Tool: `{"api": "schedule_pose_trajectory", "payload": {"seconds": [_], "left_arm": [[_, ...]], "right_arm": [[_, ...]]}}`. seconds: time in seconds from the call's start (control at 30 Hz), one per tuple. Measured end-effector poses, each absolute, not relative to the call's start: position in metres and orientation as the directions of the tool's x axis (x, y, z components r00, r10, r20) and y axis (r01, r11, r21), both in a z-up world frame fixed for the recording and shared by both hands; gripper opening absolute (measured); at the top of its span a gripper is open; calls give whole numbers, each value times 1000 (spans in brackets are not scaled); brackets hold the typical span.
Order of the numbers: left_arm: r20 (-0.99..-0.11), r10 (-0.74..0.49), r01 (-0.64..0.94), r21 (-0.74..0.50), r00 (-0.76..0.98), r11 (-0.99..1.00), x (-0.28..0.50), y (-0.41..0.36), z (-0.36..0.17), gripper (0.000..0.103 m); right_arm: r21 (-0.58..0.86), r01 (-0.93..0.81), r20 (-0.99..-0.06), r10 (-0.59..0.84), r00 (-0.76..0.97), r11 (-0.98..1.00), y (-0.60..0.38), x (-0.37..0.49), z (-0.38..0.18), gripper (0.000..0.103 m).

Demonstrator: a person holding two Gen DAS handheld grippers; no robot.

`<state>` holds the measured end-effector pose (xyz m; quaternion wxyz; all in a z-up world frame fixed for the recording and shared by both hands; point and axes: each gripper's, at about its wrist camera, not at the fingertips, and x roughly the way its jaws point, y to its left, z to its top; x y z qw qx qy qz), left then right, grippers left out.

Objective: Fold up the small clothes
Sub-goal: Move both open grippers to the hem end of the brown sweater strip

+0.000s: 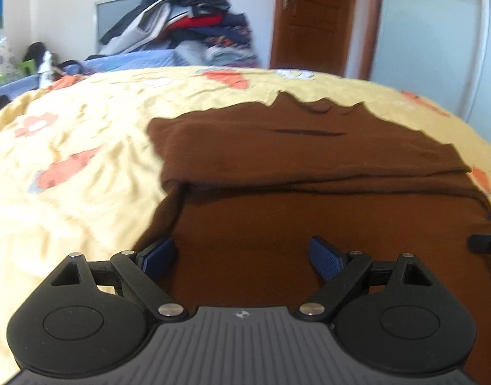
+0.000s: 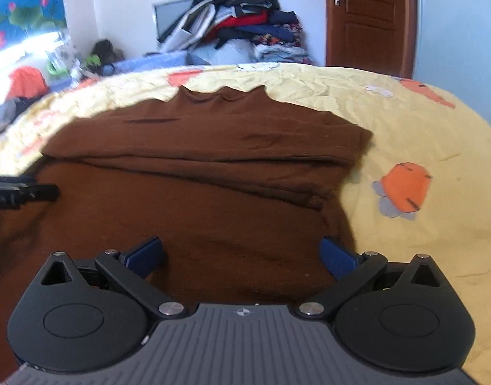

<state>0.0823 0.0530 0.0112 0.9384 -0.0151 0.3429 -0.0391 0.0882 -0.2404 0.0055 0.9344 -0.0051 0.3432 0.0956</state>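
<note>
A dark brown top [image 1: 309, 166] lies on the yellow bedspread [image 1: 72, 122], its sleeves folded across the body and its neck pointing away. My left gripper [image 1: 242, 253] hovers open over the near left part of the cloth, with nothing between its blue pads [image 1: 159, 253]. In the right wrist view the same brown top [image 2: 213, 160] fills the middle. My right gripper [image 2: 242, 253] is open above its near right part, blue pads [image 2: 337, 256] wide apart and empty. Each gripper's tip shows at the edge of the other's view.
A tall heap of mixed clothes [image 1: 187, 22] stands behind the bed by the wall. A wooden door [image 2: 370, 12] is at the back right. The yellow bedspread [image 2: 422, 128] with orange prints spreads bare to both sides of the top.
</note>
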Motion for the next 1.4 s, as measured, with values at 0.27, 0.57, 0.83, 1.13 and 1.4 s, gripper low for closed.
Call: {"api": "schedule_pose_trajectory", "payload": {"seconds": [0.27, 0.57, 0.83, 1.13, 1.4], "left_arm": [[-632, -130, 148, -25, 764, 989, 26, 60, 4, 95], [-637, -109, 57, -102, 763, 993, -43, 91, 15, 96], [-647, -116, 158, 7, 754, 987, -42, 55, 4, 100], [-676, -172, 50, -197, 717, 979, -88, 96, 16, 100], [-431, -681, -13, -850, 592, 526, -103, 168, -12, 101]], "right_arm": [[-5, -282, -638, 214, 740, 959, -224, 25, -1, 103], [84, -129, -641, 152, 753, 988, -266, -6, 25, 103], [113, -260, -680, 266, 683, 959, -232, 1, 9, 103], [195, -153, -668, 245, 702, 969, -269, -29, 32, 103], [707, 30, -584, 560, 588, 707, -351, -74, 13, 103]]}}
